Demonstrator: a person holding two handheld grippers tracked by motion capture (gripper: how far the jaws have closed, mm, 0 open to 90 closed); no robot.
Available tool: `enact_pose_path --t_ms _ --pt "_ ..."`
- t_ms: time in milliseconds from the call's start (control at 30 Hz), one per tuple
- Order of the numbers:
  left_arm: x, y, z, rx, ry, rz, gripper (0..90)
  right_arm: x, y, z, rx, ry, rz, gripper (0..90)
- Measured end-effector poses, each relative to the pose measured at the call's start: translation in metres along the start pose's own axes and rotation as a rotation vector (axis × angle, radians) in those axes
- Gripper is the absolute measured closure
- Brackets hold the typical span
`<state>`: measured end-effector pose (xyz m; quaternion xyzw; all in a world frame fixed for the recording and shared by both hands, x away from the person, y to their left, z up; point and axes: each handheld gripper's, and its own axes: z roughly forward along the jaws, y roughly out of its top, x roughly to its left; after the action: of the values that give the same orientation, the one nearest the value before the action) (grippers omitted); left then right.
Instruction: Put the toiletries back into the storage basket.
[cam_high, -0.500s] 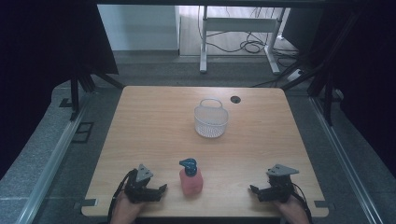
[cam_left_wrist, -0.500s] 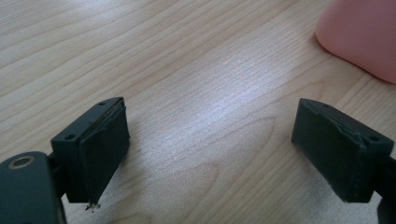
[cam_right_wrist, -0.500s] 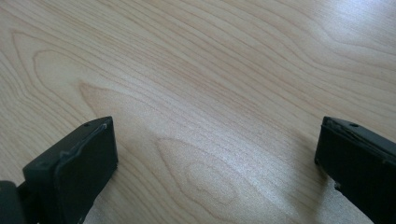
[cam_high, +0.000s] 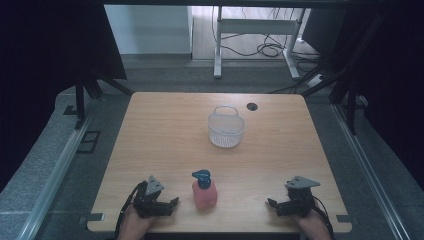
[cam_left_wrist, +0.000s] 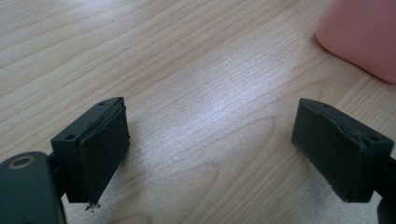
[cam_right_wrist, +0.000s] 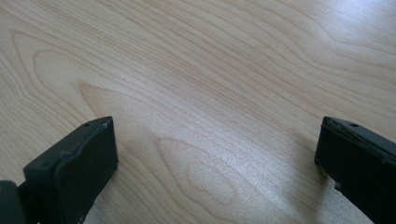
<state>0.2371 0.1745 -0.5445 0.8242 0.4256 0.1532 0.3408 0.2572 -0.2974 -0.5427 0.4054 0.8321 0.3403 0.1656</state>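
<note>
- Resting low at the near edge of a wooden table (cam_high: 165, 125), two hand-held grippers sit well apart, one toward each near corner.
- Left gripper (cam_high: 167, 204): jaws spread wide and holding nothing. In the left gripper view bare wood shows between them, with the rounded pink side of the bottle at the upper right.
- Right gripper (cam_high: 275, 205): jaws also wide open and empty, above bare wood grain in the right gripper view.
- Pink soap bottle (cam_high: 204, 194) with a blue pump top stands upright near the middle of the near edge, between the grippers, just beside the left one and not touching it.
- White mesh basket (cam_high: 226, 136) stands past the table's centre, toward the far edge, apparently empty.
- Small dark round hole (cam_high: 252, 106) lies near the far edge, just beyond the basket.
- Progress, as a judgement: nothing is gripped yet. The work looks barely begun, with the bottle's grasp, lift and any carry to the basket all left.
</note>
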Motion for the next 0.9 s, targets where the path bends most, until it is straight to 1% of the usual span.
enact_pose_path --t_ms 333,433,567,733,900 --pt "0.000 0.000 0.000 0.003 0.000 0.003 10.7 0.001 0.000 -0.001 0.009 0.000 0.003 0.0" --pt "0.000 0.000 0.000 0.004 0.000 0.005 10.7 0.003 0.001 -0.002 0.014 0.008 0.002 0.0" --pt "0.000 0.000 0.000 0.004 0.000 0.005 10.7 0.005 0.002 -0.003 0.009 0.014 -0.012 0.0" --pt "0.000 0.000 0.000 0.005 0.000 0.005 10.7 0.008 0.003 -0.005 -0.008 0.031 -0.015 0.0" --pt "0.000 0.000 0.000 0.004 0.000 0.005 10.7 0.011 0.005 -0.007 -0.017 0.036 -0.020 0.0"
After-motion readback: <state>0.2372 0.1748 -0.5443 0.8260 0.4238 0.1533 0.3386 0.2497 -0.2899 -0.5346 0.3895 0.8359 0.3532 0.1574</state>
